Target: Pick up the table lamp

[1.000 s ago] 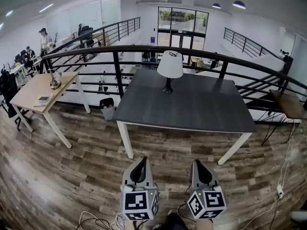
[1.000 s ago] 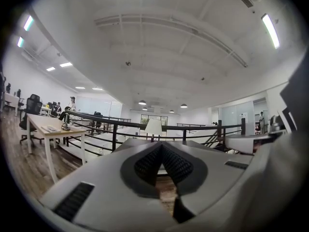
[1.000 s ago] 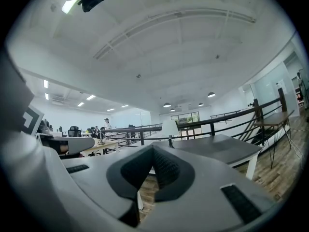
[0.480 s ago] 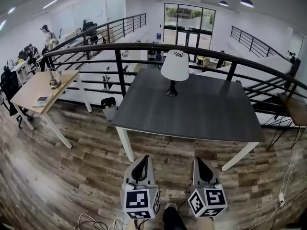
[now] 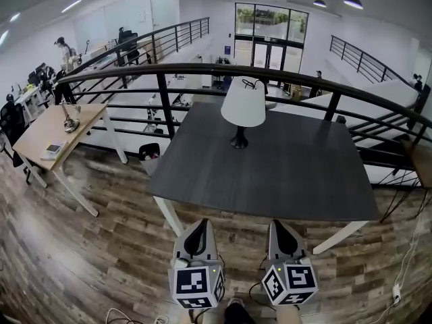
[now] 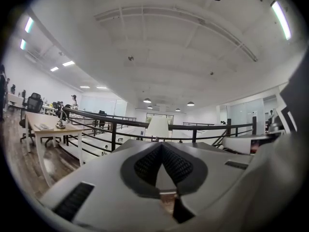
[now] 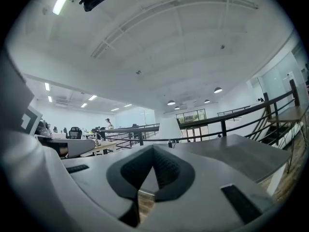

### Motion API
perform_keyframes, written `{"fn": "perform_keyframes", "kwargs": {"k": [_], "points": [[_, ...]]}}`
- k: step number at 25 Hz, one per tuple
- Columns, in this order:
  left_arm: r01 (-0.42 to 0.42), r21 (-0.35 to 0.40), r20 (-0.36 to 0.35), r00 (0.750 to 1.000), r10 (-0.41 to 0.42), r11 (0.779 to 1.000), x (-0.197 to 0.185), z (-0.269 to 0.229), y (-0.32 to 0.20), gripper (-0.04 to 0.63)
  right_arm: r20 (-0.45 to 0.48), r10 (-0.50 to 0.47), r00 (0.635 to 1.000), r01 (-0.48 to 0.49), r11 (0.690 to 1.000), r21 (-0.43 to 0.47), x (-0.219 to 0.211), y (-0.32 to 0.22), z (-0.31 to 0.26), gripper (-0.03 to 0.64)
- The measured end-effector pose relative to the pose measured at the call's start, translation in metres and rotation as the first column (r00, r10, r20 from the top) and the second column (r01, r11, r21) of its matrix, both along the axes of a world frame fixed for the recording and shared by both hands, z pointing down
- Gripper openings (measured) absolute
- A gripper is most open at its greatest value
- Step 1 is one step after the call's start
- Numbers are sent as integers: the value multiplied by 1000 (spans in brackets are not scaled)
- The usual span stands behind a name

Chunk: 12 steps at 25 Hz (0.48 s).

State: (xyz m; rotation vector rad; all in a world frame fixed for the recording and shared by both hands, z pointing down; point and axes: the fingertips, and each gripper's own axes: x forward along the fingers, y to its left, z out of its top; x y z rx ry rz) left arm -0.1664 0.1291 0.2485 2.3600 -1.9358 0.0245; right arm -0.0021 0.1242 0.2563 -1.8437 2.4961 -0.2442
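- The table lamp with a white shade and a black stem and base (image 5: 242, 108) stands upright near the far edge of the dark grey rectangular table (image 5: 290, 181). It is untouched, so no part of the pick-up is done.
- The left gripper (image 5: 198, 229) and the right gripper (image 5: 281, 229) are side by side, short of the table's near edge and well apart from the lamp.
- Both grippers have their jaws closed together on nothing.
- What is probably left is to reach across, open a gripper, grip the stem and lift.

Dark table (image 5: 283, 174) beside black railing (image 5: 163, 100); wooden desk (image 5: 40, 130) left.
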Motion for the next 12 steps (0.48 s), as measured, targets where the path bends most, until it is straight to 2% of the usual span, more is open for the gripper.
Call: {"fn": "perform_keyframes", "kwargs": {"k": [6,12], "points": [[20,1,10,1000,-20,1000,16,-4,-54,23,3,-26,1000,26,1000,-5,14,-55,0,11],[44,-3,10,999,-44,999,21,-2,-81,23,6,-31,1000,31,1000,-2,29,-84,2,11]]}}
